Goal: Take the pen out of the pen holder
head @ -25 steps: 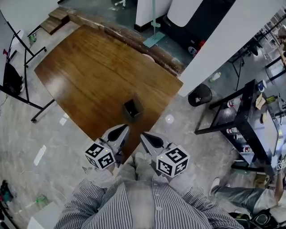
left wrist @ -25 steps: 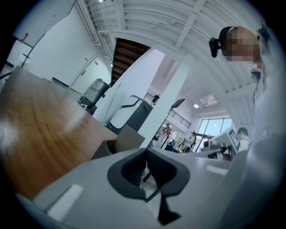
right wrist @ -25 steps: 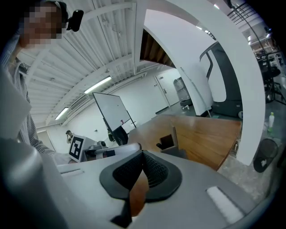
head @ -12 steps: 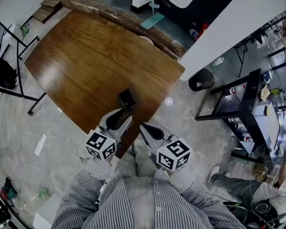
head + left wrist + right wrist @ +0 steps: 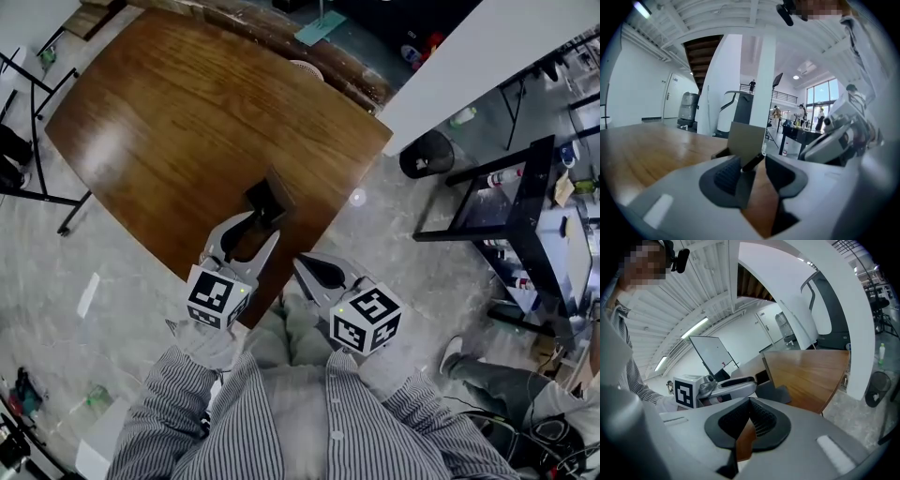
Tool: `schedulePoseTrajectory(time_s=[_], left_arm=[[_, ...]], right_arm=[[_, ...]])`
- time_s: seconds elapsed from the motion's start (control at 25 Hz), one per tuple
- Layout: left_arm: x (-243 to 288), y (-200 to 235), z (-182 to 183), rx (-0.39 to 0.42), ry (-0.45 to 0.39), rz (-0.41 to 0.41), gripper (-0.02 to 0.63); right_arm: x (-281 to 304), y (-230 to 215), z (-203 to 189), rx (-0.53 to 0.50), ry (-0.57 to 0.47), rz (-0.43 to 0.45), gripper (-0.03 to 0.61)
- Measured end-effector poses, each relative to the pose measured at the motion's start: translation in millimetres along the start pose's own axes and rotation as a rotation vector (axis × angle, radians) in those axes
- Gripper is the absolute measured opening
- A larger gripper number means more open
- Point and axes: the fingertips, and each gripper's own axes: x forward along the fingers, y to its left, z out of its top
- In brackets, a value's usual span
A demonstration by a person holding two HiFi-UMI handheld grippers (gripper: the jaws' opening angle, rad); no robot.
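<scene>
A dark, square pen holder (image 5: pixel 267 199) stands on the wooden table (image 5: pixel 187 122) near its front edge. In the left gripper view the holder (image 5: pixel 746 138) is just ahead, and a black pen (image 5: pixel 753 161) leans out of it toward me. My left gripper (image 5: pixel 246 234) sits right before the holder with its jaws opening. The pen's end shows in the gap between them, and the pads (image 5: pixel 726 174) do not press on it. My right gripper (image 5: pixel 302 264) hangs off the table's edge beside the left one, shut with nothing in it.
A black bin (image 5: pixel 427 153) and a black shelf rack (image 5: pixel 506 216) stand on the floor to the right. A white wall (image 5: pixel 469 56) runs past the table's far right corner. Black stand legs (image 5: pixel 28 178) are at the left.
My left gripper has moved up to the pen holder, rolled, and gone from shut to wide open. The right gripper has stayed shut and sunk a little.
</scene>
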Motion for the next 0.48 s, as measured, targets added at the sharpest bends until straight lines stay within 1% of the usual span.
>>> schedulePoseTrajectory(time_s=[0.12, 0.24, 0.32, 0.4, 0.48], left_arm=[[4, 1, -1, 0.015, 0.000, -0.011, 0.137], [8, 2, 4, 0.020, -0.011, -0.009, 0.133], [10, 4, 8, 0.006, -0.019, 0.001, 0.127], [10, 10, 11, -0.023, -0.026, 0.019, 0.098], [9, 17, 12, -0.046, -0.030, 0.041, 0.091]], right_arm=[[1, -5, -2, 0.008, 0.011, -0.008, 0.000], [-3, -9, -2, 0.018, 0.009, -0.014, 0.000], [-6, -12, -1, 0.022, 0.006, -0.015, 0.000], [-7, -13, 1, 0.025, 0.001, -0.014, 0.000], [-8, -13, 1, 0.029, -0.002, -0.011, 0.000]])
